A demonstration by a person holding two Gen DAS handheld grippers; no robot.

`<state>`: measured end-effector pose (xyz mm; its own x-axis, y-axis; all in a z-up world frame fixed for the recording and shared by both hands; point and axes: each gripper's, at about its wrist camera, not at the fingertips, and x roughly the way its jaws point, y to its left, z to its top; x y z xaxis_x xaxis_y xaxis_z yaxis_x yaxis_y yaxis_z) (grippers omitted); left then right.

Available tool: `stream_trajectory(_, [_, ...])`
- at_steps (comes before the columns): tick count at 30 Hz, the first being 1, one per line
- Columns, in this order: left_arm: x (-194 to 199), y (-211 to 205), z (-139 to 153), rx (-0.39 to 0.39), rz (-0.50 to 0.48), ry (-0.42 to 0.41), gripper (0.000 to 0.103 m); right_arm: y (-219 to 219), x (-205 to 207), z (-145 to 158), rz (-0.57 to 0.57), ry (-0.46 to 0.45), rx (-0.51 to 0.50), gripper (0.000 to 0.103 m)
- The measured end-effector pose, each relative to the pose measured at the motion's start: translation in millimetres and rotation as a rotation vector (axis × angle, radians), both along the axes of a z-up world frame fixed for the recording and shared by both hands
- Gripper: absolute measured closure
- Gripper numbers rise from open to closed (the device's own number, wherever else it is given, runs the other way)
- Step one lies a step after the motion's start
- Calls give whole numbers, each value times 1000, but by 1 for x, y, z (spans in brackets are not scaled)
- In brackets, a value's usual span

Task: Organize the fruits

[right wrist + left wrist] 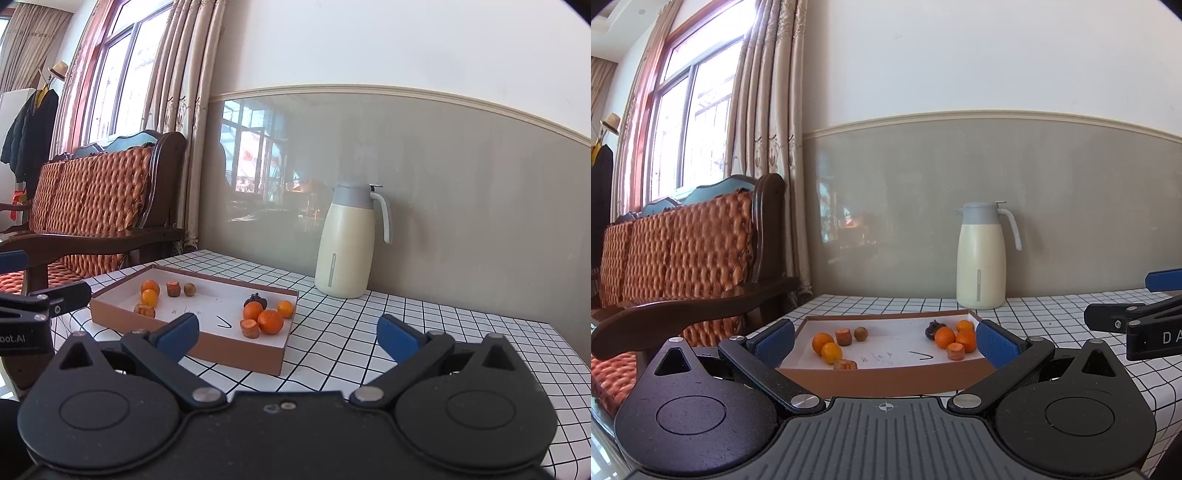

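Note:
A shallow brown cardboard tray [886, 378] [184, 341] with a white floor lies on the checked tablecloth. At its left end lie two oranges [827, 347] [149, 291], two cut orange-brown pieces [843, 336] [172, 288] and a small brownish round fruit [860, 333] [189, 288]. At its right end lie three oranges [945, 338] [270, 321], a cut piece [955, 350] [249, 328] and a dark fruit [932, 328] [257, 300]. My left gripper [885, 341] is open and empty, just short of the tray's near wall. My right gripper [289, 332] is open and empty, near the tray's right corner.
A cream thermos jug [982, 256] [347, 240] with a grey lid stands by the wall behind the tray. A wooden sofa [694, 258] [92, 206] with orange cushions stands left of the table [1071, 317] [406, 332]. Curtains and a window are behind the sofa.

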<state>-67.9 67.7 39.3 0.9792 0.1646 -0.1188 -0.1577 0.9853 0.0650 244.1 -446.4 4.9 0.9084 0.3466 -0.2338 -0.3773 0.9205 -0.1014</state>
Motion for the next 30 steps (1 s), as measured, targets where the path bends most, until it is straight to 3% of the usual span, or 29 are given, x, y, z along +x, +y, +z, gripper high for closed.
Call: stream_trajectory(30, [2, 1, -2, -6, -1, 4, 0, 0, 0, 0, 0, 3, -2, 6])
